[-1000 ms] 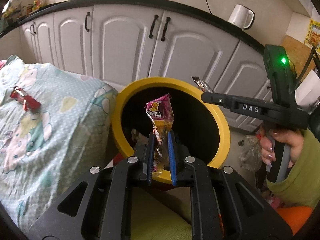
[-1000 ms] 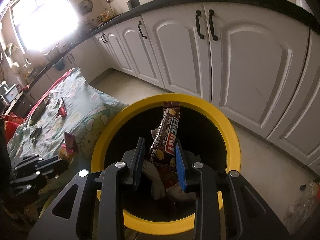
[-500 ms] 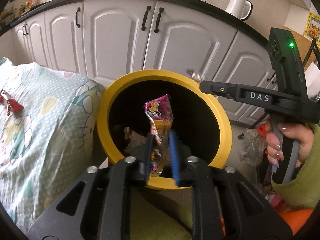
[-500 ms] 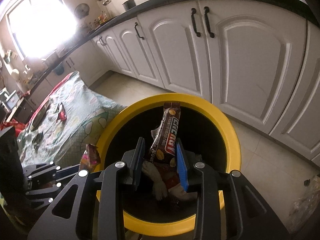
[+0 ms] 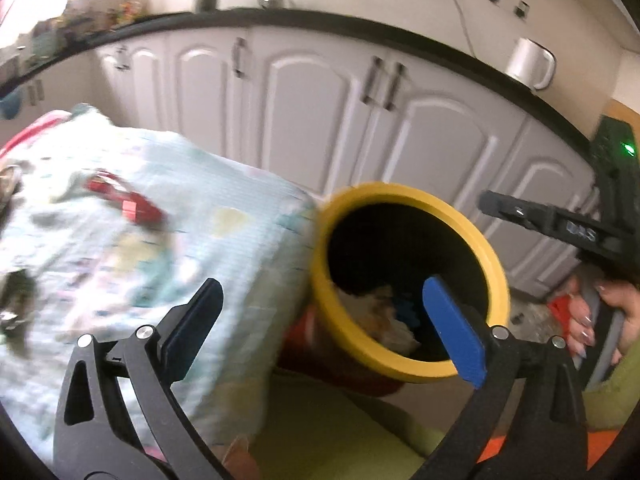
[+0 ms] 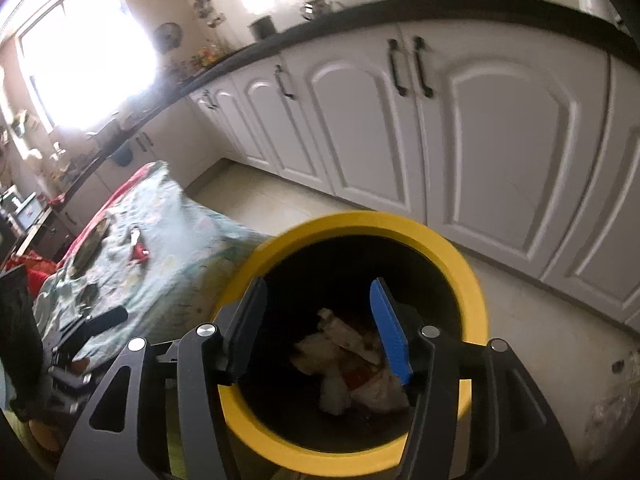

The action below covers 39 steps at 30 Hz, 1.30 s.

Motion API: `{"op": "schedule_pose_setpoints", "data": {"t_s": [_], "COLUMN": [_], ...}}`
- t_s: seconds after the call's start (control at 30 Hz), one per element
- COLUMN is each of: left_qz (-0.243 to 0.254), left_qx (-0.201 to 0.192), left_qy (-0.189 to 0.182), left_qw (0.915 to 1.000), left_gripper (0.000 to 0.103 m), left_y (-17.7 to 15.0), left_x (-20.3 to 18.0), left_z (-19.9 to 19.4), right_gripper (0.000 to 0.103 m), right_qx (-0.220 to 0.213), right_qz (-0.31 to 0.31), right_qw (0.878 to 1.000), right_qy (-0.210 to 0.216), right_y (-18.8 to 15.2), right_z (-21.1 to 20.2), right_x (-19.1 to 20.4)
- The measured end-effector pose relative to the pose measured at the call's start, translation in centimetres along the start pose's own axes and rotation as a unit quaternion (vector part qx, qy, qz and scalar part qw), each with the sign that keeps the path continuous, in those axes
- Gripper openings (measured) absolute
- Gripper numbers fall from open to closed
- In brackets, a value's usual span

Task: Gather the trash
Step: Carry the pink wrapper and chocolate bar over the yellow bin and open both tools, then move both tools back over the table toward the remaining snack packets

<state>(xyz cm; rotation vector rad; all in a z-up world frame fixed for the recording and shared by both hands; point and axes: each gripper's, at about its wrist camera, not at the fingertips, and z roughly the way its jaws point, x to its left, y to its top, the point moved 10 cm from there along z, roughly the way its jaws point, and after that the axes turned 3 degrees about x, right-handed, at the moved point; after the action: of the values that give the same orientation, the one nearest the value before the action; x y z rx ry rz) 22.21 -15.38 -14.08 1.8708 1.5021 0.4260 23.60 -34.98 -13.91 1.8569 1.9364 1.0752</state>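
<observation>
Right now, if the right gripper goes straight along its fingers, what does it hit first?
Nothing between the opening jaws of the right gripper. Straight on lies the yellow-rimmed bin mouth, so probably the trash pile inside; depth unclear.

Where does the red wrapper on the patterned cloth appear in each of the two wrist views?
Left wrist view: the red wrapper lies upper left of centre, blurred, on the patterned cloth.
Right wrist view: the red wrapper is small, at the left, on the cloth far from the camera.
Shared landmark: the yellow-rimmed bin, standing right of the cloth in both views.
</observation>
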Motion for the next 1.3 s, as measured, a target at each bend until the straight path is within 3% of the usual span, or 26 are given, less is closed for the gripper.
{"op": "schedule_pose_setpoints", "data": {"t_s": [0.37, 0.73, 1.07, 1.3], "left_qz": [-0.025, -0.06, -0.114, -0.148], "left_qx": [-0.07, -0.099, -0.074, -0.049], "left_qy": [0.097, 0.162, 0.198, 0.196], "left_qw": [0.9925, 0.98, 0.9707, 0.9682], "left_gripper": [0.092, 0.092, 0.092, 0.092], "left_y": [1.8, 1.7, -0.2, -1.9], "left_x": [7.6, 14.3, 21.1, 24.7], "left_z": [-5.3, -8.5, -9.1, -8.5], "right_gripper": [0.055, 0.058, 0.058, 0.058], "right_qx": [-0.011, 0.0, 0.027, 0.058], "right_qz": [-0.09, -0.156, -0.22, -0.244], "right_qw": [0.995, 0.986, 0.971, 0.964], "right_qy": [0.035, 0.063, 0.088, 0.089], "right_y": [1.0, 1.5, 1.4, 1.4], "right_z": [0.0, 2.0, 6.4, 11.2], "right_x": [8.7, 16.1, 22.5, 25.6]}}
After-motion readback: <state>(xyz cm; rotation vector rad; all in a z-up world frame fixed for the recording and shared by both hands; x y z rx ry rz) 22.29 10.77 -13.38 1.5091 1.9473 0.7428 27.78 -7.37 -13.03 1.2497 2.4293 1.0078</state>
